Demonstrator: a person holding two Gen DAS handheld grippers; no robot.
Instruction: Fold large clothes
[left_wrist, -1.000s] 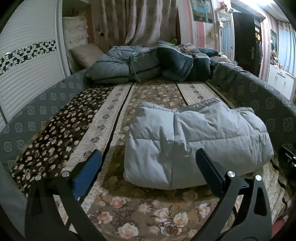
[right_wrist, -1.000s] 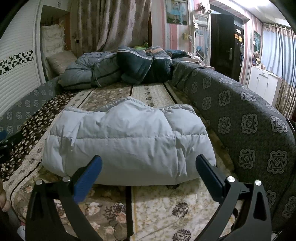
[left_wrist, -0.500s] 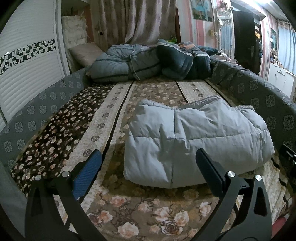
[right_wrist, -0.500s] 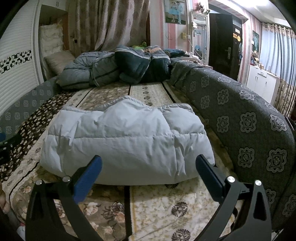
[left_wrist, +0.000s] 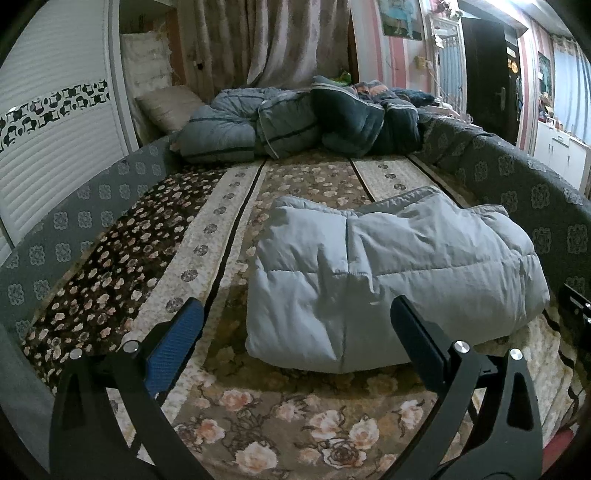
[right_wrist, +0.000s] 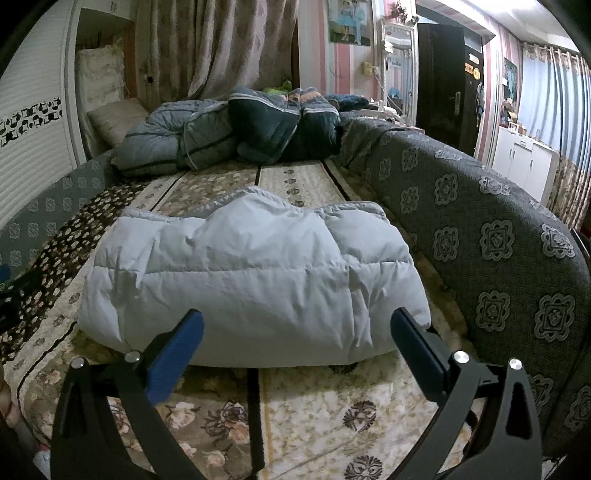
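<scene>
A: Left wrist view. State the position of the garment.

B: The pale grey puffer jacket lies folded into a bundle on the floral bedspread. Its long axis runs left to right across the bed; the folded edge faces the camera. The left gripper is spread wide and holds nothing. It sits before the bundle's near left corner, not touching it.

A: Surroundings?

B: A heap of dark blue quilts at the far end, a pillow to its left, a grey patterned bed rail just beside the jacket's right end.

A: Right wrist view.

B: Same jacket, long axis again crosswise, near edge facing the camera. The right gripper is fully parted, empty, and centred on that edge without contact. The rail flanks the right side; the quilts lie well beyond. Nothing stands between the fingers and the jacket.
</scene>
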